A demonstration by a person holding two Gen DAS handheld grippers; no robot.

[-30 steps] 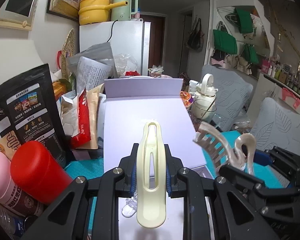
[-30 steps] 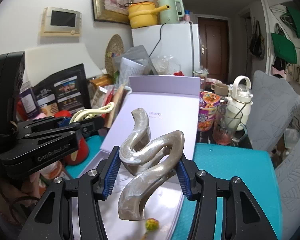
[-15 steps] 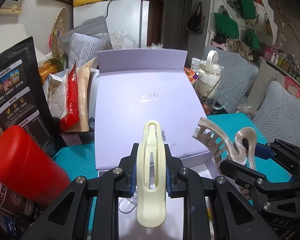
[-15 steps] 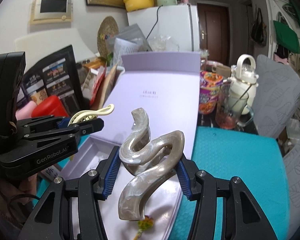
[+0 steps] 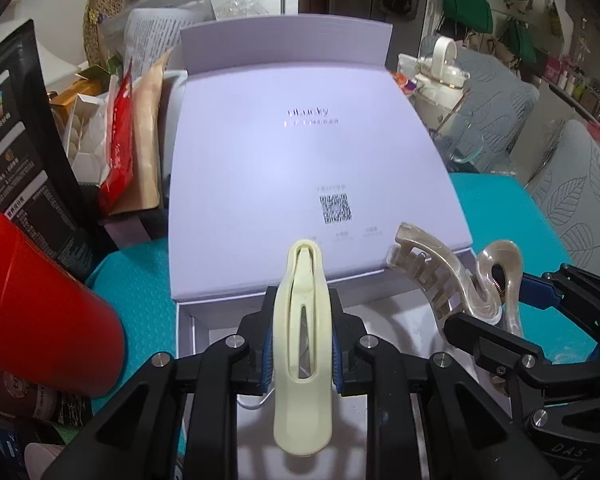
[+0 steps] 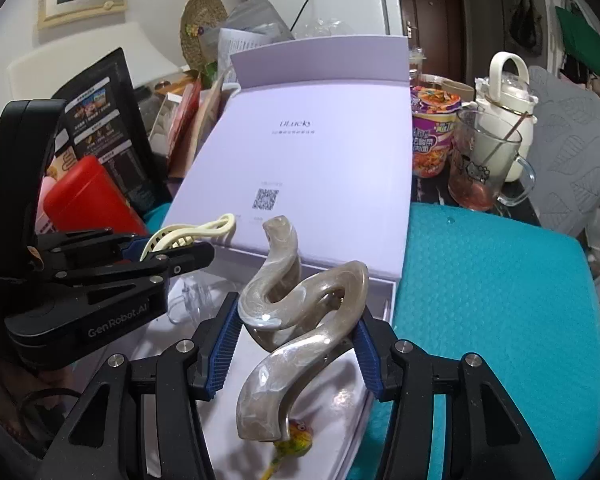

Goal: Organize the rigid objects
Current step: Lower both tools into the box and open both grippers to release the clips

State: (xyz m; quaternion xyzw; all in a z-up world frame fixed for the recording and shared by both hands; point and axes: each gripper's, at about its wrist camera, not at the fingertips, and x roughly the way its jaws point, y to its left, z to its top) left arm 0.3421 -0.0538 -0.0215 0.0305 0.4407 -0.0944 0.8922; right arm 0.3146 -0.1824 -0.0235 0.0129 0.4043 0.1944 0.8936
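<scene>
We've got the left gripper [image 5: 302, 354] clamped on a cream hair clip [image 5: 303, 364] and the right gripper [image 6: 296, 350] clamped on a marbled claw clip [image 6: 300, 320], both held above the open lilac box [image 5: 186, 336]. In the box: a clear clip [image 6: 188, 300] and a lollipop [image 6: 296, 440]. The box lid [image 5: 300, 160] is folded back behind the box.

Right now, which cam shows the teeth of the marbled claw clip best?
Left wrist. It catches the marbled claw clip side-on in the right gripper, teeth open toward the lilac box. The right wrist view sees the clip only from behind, along its wavy handles between the blue pads; the teeth are hidden.
</scene>
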